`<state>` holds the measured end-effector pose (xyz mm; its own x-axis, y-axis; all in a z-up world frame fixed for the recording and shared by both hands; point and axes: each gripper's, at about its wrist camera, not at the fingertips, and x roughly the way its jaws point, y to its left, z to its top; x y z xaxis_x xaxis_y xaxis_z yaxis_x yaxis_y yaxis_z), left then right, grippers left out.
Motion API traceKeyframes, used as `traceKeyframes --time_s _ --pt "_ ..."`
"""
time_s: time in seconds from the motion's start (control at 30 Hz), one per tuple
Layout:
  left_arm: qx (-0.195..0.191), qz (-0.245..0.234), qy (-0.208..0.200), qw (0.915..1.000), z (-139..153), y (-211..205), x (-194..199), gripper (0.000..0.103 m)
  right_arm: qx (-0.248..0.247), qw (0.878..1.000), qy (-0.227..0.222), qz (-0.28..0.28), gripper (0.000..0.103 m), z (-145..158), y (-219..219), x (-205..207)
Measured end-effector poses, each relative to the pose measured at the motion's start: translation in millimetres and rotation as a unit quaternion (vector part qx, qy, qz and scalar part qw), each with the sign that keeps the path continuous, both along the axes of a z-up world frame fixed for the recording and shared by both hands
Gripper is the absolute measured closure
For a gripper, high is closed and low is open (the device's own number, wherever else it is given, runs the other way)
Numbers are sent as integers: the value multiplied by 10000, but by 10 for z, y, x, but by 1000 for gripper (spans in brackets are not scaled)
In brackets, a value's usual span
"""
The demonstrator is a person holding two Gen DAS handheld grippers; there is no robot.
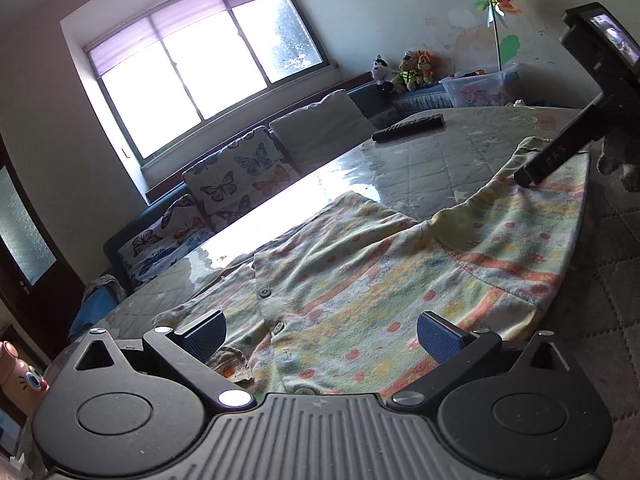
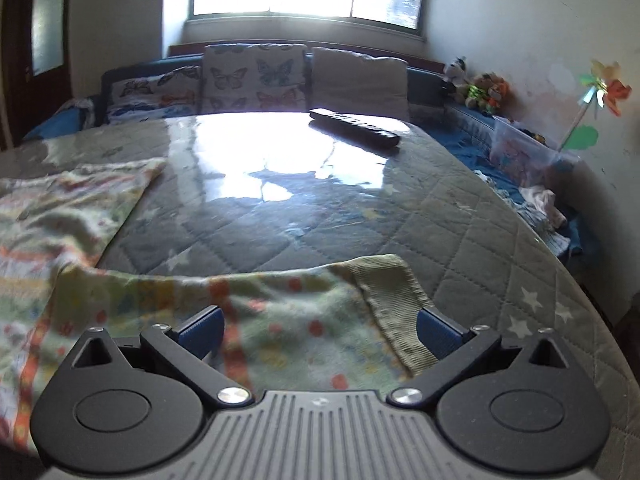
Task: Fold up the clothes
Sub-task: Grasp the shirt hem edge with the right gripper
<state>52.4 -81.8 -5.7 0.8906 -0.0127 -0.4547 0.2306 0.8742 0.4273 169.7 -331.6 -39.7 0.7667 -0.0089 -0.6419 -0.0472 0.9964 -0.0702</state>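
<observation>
A child's pale green shirt (image 1: 360, 280) with orange stripes, dots and buttons lies spread on the quilted table cover (image 1: 440, 152). My left gripper (image 1: 320, 334) is open just above the shirt's buttoned front near the collar. My right gripper (image 2: 320, 330) is open over the end of a sleeve (image 2: 304, 320) with a ribbed green cuff (image 2: 396, 304). In the left wrist view the right gripper (image 1: 532, 172) shows as a black tool resting on that sleeve end at the far right. The shirt body also shows at the left of the right wrist view (image 2: 60, 216).
A black remote control (image 1: 408, 127) lies on the far part of the table, also seen in the right wrist view (image 2: 354, 126). Butterfly cushions (image 1: 236, 184) line a sofa under the window. A plastic bin (image 1: 480, 88) and soft toys (image 1: 404, 70) stand at the back right.
</observation>
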Motion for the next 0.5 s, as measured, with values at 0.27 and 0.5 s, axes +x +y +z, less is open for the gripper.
traceKeyframes --time_s 0.27,0.5 --pt "-151 144 -51 9998 144 21 74 0 261 9987 -7 -446 0 -19 -403 -78" --pt "-274 349 17 9990 194 47 204 0 463 9970 9 -612 17 -47 -600 -221"
